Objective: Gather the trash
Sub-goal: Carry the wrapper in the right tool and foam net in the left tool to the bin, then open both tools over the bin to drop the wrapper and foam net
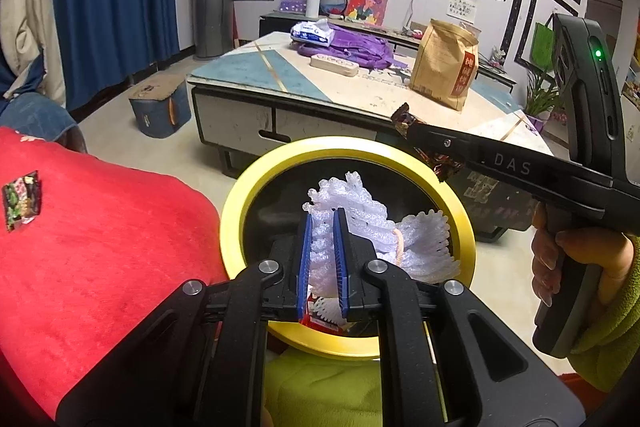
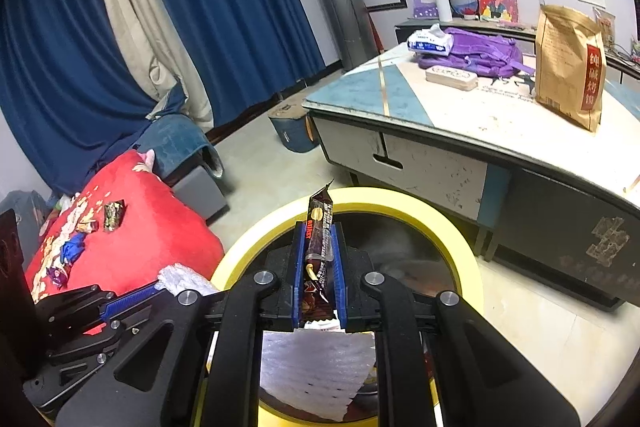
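Observation:
A yellow-rimmed round bin (image 1: 240, 203) stands on the floor by a red cushion; it also shows in the right wrist view (image 2: 460, 239). My left gripper (image 1: 323, 217) is shut on a white foam fruit net (image 1: 352, 207) and holds it over the bin's opening. My right gripper (image 2: 317, 227) is shut on a dark brown snack wrapper (image 2: 318, 227) above the bin; from the left wrist view it reaches in from the right with the wrapper (image 1: 402, 117) at its tip. More white foam (image 2: 312, 367) lies in the bin.
A red cushion (image 2: 132, 227) at the left carries several wrappers, one dark green (image 1: 21, 199). A low coffee table (image 2: 440, 155) behind the bin holds a brown paper bag (image 2: 572, 67), a purple bag and tissues. Blue curtains hang at the back left.

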`<state>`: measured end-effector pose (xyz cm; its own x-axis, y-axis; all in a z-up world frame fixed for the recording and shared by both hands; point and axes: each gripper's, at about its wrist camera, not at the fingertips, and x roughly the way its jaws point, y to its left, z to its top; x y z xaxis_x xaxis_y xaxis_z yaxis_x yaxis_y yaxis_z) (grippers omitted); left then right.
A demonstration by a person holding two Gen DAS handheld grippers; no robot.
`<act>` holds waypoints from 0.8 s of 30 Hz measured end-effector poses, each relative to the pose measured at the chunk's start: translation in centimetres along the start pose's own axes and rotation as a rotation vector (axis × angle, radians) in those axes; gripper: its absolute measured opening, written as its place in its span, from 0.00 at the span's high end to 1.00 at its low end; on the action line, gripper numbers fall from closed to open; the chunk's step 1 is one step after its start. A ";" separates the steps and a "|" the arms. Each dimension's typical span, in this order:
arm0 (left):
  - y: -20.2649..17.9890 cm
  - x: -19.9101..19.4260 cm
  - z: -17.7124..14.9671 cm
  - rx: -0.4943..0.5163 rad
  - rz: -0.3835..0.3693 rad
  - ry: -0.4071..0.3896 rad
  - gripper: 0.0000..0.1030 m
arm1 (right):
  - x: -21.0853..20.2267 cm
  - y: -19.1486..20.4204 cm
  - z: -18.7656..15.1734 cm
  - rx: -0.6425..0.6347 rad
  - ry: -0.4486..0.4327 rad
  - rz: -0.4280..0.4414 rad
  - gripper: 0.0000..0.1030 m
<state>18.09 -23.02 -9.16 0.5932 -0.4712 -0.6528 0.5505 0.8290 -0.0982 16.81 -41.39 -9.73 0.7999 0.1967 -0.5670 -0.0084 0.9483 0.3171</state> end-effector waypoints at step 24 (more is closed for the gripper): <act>0.5 0.8 -0.3 -0.028 -0.033 0.042 0.52 | 0.2 -1.8 -0.2 0.071 0.008 -0.037 0.54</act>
<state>18.62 -22.91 -9.97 0.5496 -0.4858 -0.6797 0.5521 0.8218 -0.1409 16.91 -43.00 -10.56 0.7940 0.1643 -0.5852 0.0635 0.9351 0.3487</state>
